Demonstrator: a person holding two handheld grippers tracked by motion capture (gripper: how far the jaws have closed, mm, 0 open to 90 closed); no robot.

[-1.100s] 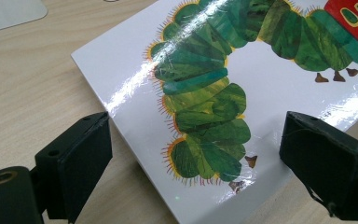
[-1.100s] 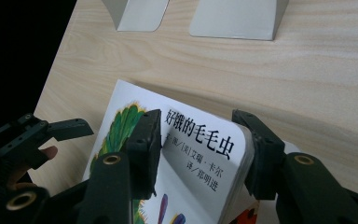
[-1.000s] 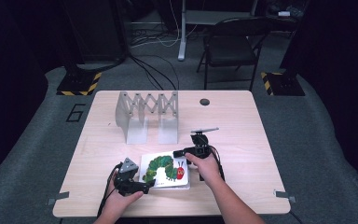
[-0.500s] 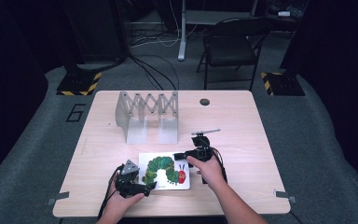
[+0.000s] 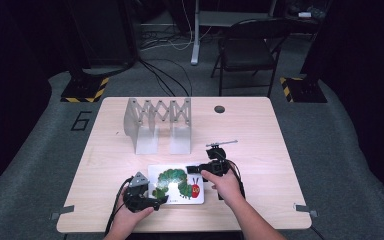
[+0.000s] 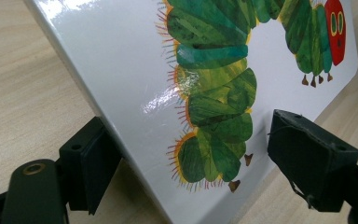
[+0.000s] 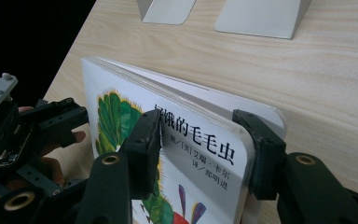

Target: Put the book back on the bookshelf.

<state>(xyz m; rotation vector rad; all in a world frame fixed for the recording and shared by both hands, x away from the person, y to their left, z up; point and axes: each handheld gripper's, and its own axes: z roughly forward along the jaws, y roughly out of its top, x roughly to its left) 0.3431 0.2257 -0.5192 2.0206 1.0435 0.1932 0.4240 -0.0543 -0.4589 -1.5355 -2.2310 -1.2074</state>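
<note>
The picture book (image 5: 176,184) is being lifted off the near edge of the table (image 5: 260,130): the right gripper (image 7: 200,140) clamps its top edge, while the left gripper (image 6: 191,154) has just been closing around its corner without pressing yet, so next it must close fully.

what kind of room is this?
Probably a lab or recording studio, not a home: lone wooden table on grey carpet, hazard-striped stand bases, loose floor cables, a folding chair, dark surroundings.
</note>
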